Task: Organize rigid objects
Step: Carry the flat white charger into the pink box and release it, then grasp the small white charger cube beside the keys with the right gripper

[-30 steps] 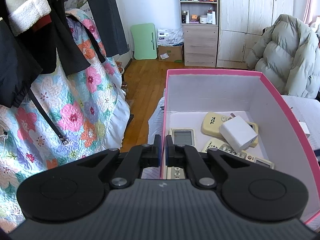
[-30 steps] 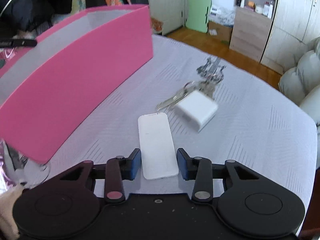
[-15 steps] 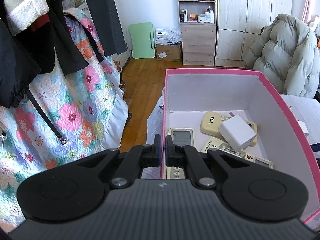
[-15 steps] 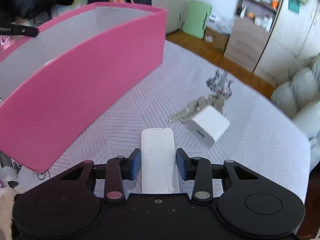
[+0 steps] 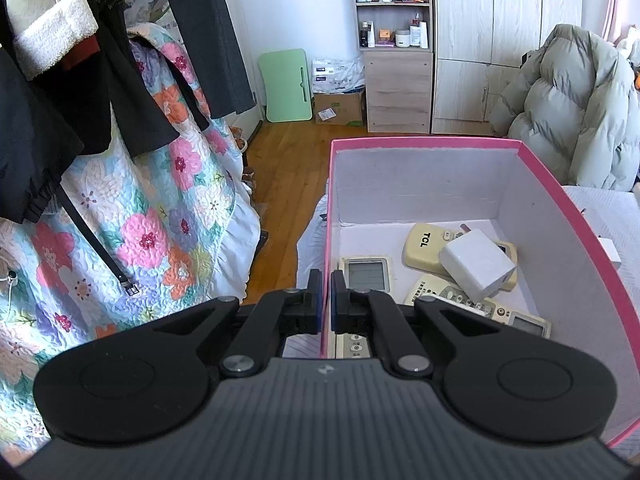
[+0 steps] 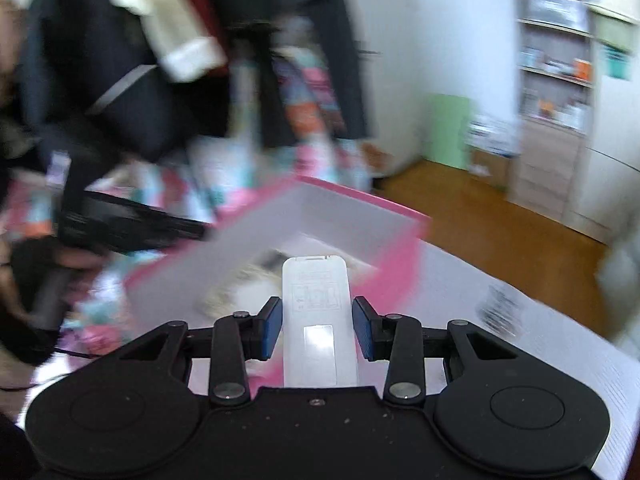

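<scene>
Box (image 5: 560, 208) already has three remotes and a charger (image 5: 476, 264) in it; left gripper (image 5: 325, 296) pinches its wall, right gripper (image 6: 316, 326) clamps a white remote (image 6: 316, 308) above it, drop pending.

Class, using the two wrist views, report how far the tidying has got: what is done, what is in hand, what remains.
Done: three remotes, one marked TCL, and a white charger lie in the pink box.

In hand: the left claw pinches the box's wall; the right claw carries a white remote toward the box.

Left: putting that remote in. A white item sits outside the box.
</scene>
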Tool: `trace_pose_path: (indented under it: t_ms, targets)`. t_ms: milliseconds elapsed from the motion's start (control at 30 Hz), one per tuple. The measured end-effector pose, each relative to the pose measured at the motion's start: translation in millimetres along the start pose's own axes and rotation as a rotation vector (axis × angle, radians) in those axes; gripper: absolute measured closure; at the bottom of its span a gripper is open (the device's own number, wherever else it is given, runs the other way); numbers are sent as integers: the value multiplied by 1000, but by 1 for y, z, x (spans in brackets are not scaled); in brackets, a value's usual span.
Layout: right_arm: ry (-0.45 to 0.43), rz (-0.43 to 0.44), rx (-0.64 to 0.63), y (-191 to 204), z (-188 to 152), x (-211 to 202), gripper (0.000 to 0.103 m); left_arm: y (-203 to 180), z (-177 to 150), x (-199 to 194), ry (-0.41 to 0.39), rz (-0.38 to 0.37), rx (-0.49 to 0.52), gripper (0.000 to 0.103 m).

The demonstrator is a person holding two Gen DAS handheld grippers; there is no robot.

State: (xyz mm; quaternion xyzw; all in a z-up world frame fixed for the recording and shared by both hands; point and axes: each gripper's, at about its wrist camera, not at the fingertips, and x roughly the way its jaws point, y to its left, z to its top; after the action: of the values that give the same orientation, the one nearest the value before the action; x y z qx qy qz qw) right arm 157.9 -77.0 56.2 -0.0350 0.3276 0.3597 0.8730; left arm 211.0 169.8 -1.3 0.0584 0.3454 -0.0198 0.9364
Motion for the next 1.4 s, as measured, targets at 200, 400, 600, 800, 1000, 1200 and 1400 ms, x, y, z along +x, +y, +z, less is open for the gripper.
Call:
trace_pose_path:
  t_ms: [200, 400, 600, 800, 1000, 1200, 1400]
  targets:
    - [262, 239, -203, 28, 27, 73, 60, 2, 1, -1, 3, -5, -11, 100]
    - [435, 385, -167, 21, 25, 132, 60, 4, 1, 0, 1, -15, -20, 100]
    - [413, 367, -197, 17, 17, 131, 55, 6, 1, 2, 3, -27, -21, 100]
    - [214, 220, -36, -21, 20, 72, 48, 6, -1, 4, -8, -19, -22, 100]
    - [58, -25, 200, -75, -10, 5, 48, -6, -5, 2, -19, 31, 39, 100]
    - [-24, -193, 342, -108, -60, -7, 47, -5, -7, 5, -17, 32, 29, 100]
    - [54, -393, 321, -124, -86, 21, 47, 2, -9, 10, 11, 4, -10, 100]
